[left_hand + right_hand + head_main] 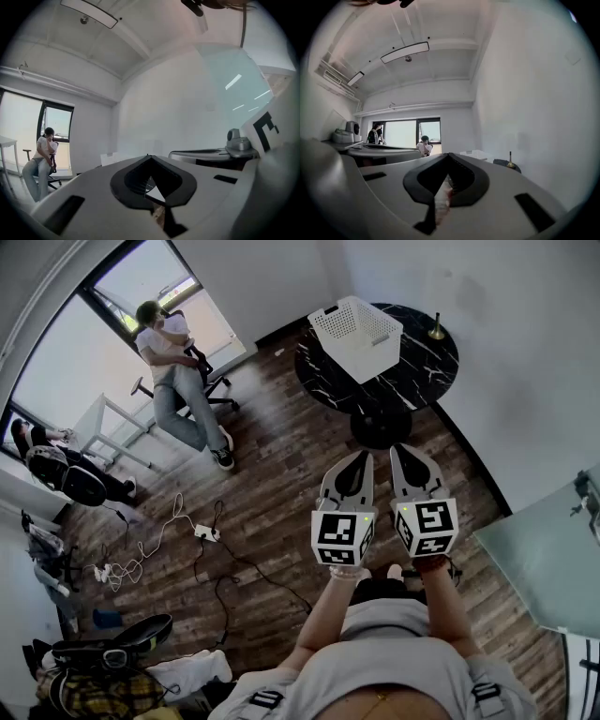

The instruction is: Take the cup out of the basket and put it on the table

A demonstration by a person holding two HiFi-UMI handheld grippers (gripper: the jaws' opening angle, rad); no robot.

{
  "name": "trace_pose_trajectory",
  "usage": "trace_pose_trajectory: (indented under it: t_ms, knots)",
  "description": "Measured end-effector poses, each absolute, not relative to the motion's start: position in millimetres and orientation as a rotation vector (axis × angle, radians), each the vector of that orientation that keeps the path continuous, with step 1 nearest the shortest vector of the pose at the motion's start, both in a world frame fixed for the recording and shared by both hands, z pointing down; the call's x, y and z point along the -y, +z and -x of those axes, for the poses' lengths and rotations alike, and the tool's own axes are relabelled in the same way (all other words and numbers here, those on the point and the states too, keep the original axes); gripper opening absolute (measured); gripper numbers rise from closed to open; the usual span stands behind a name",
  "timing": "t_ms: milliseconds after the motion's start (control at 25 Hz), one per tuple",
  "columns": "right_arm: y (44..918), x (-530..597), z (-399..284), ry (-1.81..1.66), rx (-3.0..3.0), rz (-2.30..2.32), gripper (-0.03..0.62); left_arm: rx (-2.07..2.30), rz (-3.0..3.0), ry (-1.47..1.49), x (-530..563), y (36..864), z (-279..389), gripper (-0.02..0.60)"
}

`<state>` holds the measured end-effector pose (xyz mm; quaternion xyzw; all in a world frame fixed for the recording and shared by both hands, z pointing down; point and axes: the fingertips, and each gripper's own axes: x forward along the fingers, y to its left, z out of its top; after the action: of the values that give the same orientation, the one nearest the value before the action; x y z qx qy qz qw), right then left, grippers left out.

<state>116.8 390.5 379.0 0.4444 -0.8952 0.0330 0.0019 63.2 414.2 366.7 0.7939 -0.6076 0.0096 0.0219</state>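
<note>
A white slatted basket [356, 334] stands on the round black marble table [422, 371] at the far side of the room. No cup shows in any view; the inside of the basket is hidden from here. My left gripper [352, 463] and right gripper [410, 457] are held level side by side over the wooden floor, well short of the table. Both have their jaws together with nothing between them. In the right gripper view the basket [476, 153] and the table [505, 163] lie small and far ahead, beyond the shut jaws [449, 157]. The left gripper view shows its shut jaws [150, 158].
A small brass stand [437, 330] is on the table beside the basket. A person [178, 371] sits on an office chair by the window. Cables and a power strip [206, 532] lie on the floor at left. A pale glass surface [553, 554] is at right.
</note>
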Motion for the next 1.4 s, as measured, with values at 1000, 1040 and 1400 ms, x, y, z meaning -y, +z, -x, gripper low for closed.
trace_pose_trajectory:
  t_ms: [1000,1040,1400]
  knots:
    - [377,-390,-131,0.093,2.908,-1.275,0.009,1.955,-2.409,0.057,-417,369,-75,0.006]
    - [377,-390,-133,0.098,2.914,-1.265,0.009,1.958,-2.409,0.063,-417,370,-78,0.006]
    - [386,-380,-144,0.086,2.912,-1.217,0.009,1.974,-2.39,0.074,-405,376,-87,0.006]
